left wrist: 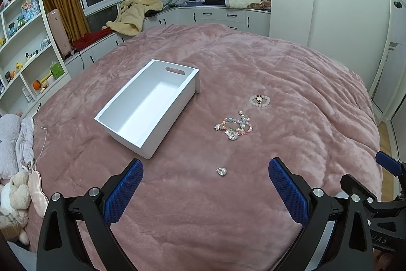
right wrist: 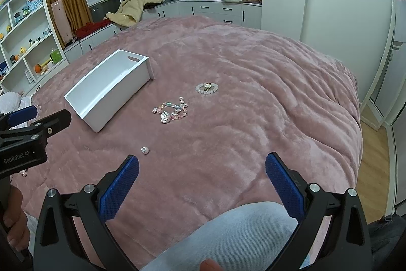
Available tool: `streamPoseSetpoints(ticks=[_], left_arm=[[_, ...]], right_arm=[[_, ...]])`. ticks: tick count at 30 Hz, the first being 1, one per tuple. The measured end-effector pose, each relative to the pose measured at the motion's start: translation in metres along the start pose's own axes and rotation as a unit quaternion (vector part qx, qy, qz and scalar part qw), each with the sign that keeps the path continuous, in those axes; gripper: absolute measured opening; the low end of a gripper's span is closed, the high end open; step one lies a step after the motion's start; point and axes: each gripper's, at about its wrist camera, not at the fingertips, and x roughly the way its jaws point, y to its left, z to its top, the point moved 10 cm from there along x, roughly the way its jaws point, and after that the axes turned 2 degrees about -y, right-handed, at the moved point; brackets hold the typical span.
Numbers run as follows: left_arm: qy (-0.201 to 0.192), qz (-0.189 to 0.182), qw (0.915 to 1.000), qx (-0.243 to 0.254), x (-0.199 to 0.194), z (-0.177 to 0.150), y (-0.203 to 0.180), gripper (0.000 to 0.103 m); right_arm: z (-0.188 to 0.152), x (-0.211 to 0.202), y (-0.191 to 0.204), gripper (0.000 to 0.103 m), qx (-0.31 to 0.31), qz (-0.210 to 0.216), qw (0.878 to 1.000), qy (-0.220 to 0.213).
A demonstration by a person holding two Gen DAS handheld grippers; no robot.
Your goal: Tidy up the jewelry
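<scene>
An empty white box (left wrist: 144, 111) with a handle slot lies on the pink bed cover; it also shows in the right wrist view (right wrist: 111, 88). To its right lie a tangle of coloured bead bracelets (left wrist: 234, 128) (right wrist: 171, 112), a white bead bracelet with a charm (left wrist: 259, 100) (right wrist: 206, 88), and a small silver heart piece (left wrist: 221, 171) (right wrist: 145, 150). My left gripper (left wrist: 205, 184) is open and empty, just short of the silver piece. My right gripper (right wrist: 201, 177) is open and empty, nearer than the jewelry.
The pink cover (left wrist: 291, 83) spans the whole bed. Soft toys (left wrist: 15, 192) lie at the left edge. A light-grey trouser leg (right wrist: 228, 240) is under my right gripper. Shelves (left wrist: 22, 47) stand left, window-seat cabinets (left wrist: 223, 15) behind, wood floor (right wrist: 373, 169) right.
</scene>
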Motion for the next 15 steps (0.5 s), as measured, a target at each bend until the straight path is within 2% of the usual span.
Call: streamPoseSetpoints(ticks=[15], left_arm=[[0.005, 0.002, 0.9998, 0.021, 0.0035, -0.0058, -0.0034, 0.1]], right_arm=[[0.0051, 0.0001, -0.0055, 0.098, -0.002, -0.002, 1.0, -0.005]])
